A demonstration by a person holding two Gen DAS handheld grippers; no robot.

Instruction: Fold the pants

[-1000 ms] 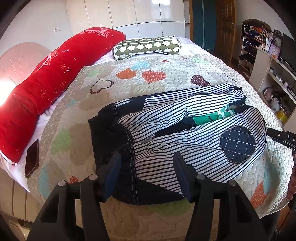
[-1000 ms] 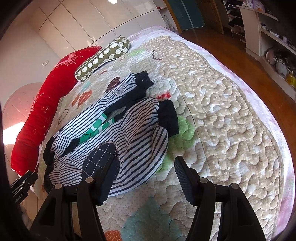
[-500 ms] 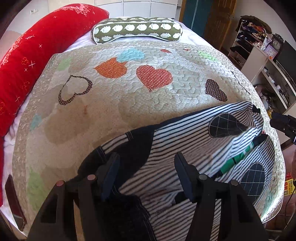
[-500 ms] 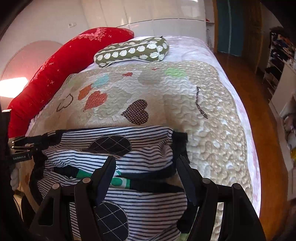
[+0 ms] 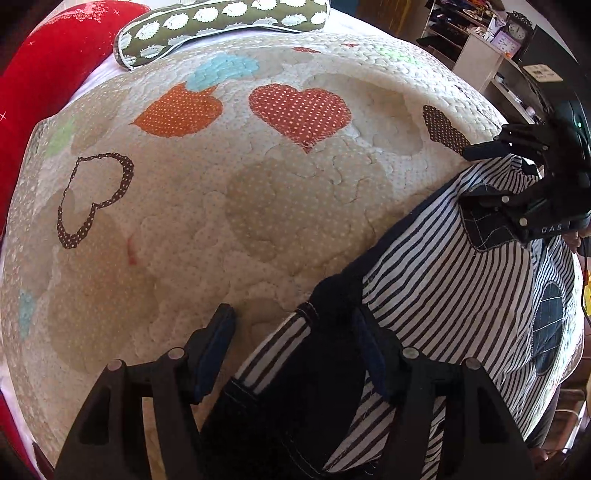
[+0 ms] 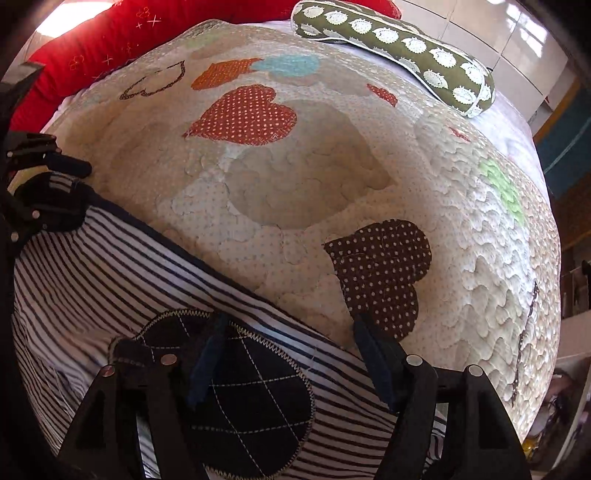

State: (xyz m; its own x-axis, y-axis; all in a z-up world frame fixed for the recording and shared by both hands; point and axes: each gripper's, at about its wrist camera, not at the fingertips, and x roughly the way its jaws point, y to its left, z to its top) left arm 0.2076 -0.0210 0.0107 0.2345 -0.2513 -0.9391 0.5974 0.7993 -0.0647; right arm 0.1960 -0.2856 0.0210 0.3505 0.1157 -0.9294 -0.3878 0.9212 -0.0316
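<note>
The navy-and-white striped pants (image 5: pixel 443 295) lie on the quilted bed, with dark quilted knee patches (image 6: pixel 236 391). My left gripper (image 5: pixel 295 332) is open, low over the dark waistband end (image 5: pixel 332 306), which sits between its fingers. My right gripper (image 6: pixel 288 347) is open, low over the far edge of a striped leg beside a knee patch. In the left wrist view the right gripper (image 5: pixel 517 177) appears at the far right over the leg. In the right wrist view the left gripper (image 6: pixel 40 184) appears at the left edge by the waistband.
The beige quilt (image 5: pixel 258 184) with heart patches covers the bed. A long red pillow (image 5: pixel 40 66) and a green spotted bolster (image 5: pixel 221 18) lie at the head. Shelves (image 5: pixel 498 44) stand to the right of the bed.
Both grippers have moved forward and down, close to the far edge of the pants. The pants now fill only the lower part of each view. Both jaws stay open.
</note>
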